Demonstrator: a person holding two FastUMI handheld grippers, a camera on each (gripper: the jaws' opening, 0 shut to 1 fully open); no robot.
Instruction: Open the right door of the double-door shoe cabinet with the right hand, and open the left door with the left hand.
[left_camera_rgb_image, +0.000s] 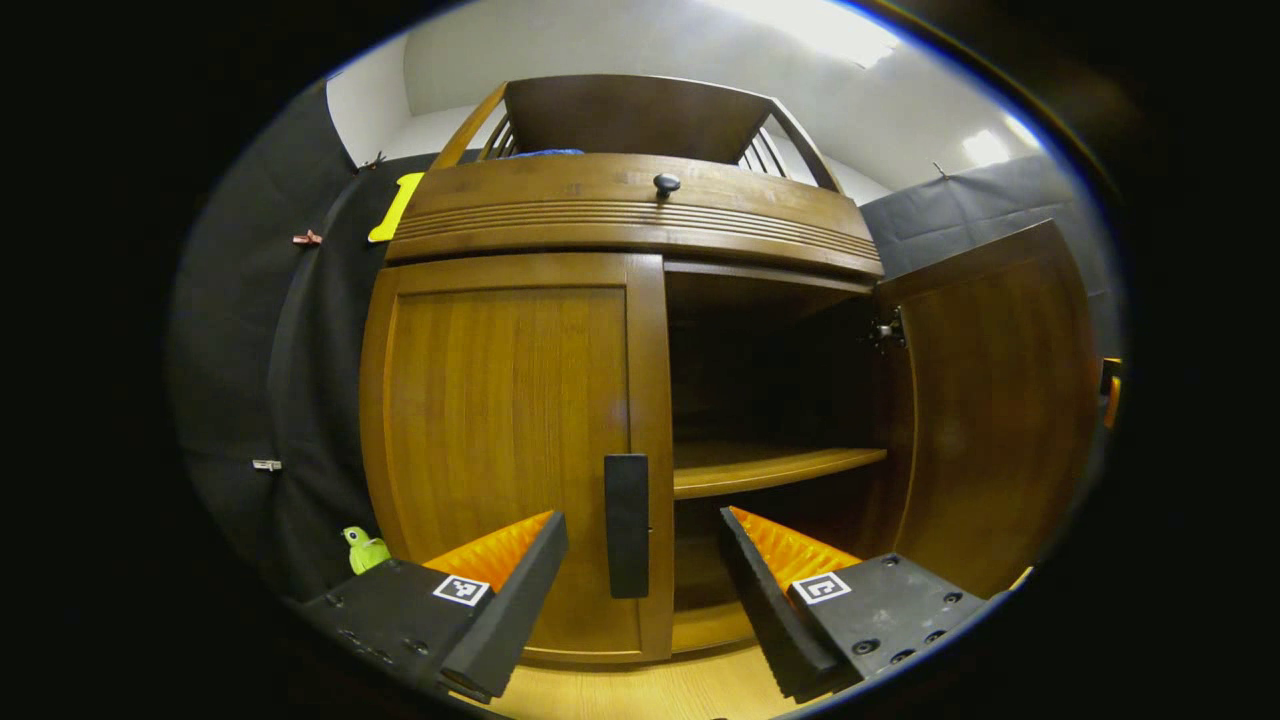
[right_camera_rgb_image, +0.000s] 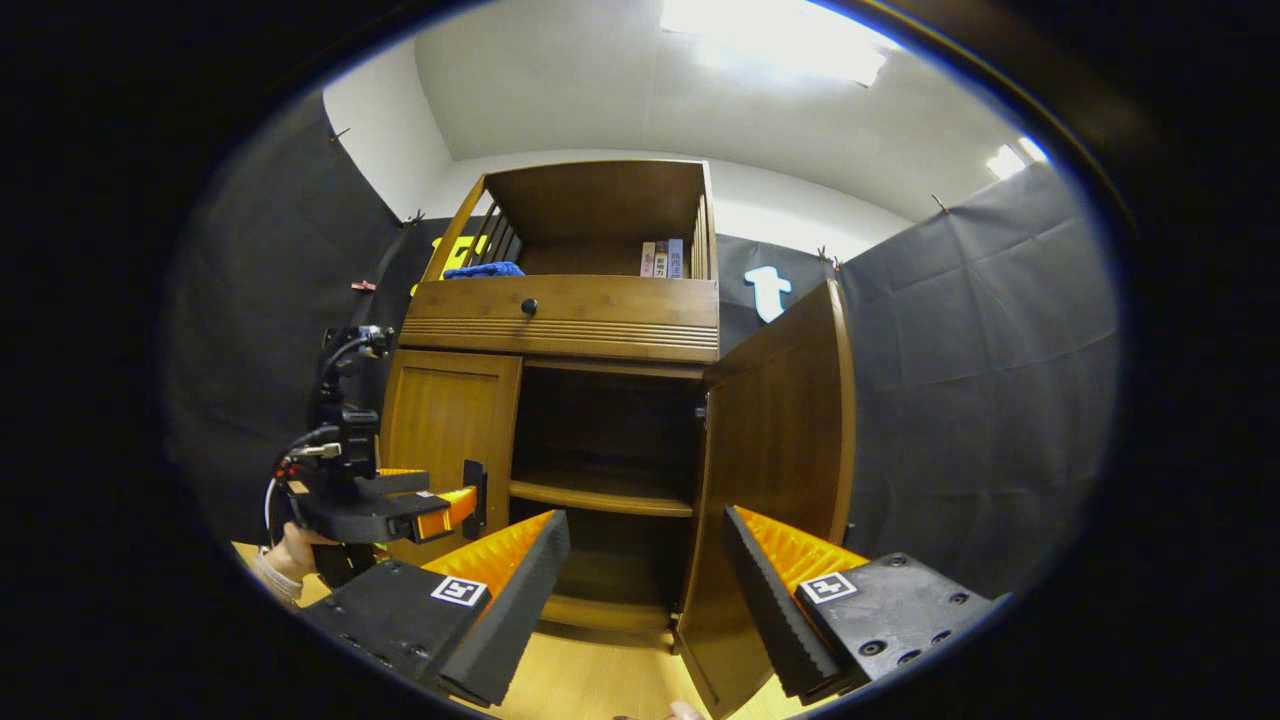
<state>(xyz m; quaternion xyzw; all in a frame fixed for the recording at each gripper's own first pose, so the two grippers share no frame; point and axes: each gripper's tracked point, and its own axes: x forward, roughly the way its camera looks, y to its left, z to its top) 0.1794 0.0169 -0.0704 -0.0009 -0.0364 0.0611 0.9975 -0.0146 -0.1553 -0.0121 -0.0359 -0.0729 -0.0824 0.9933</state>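
Left gripper view: the left gripper has its jaws spread wide and holding nothing, and the dark handle of the closed left door stands right between them, just ahead of the tips and touching neither, while the right door is swung open beyond the right-hand jaw, baring an inner shelf. Right gripper view: the right gripper also gapes empty, the shoe cabinet well ahead, its open right door's edge above the right-hand jaw, and the left gripper sits off past the left-hand jaw at the closed left door's handle.
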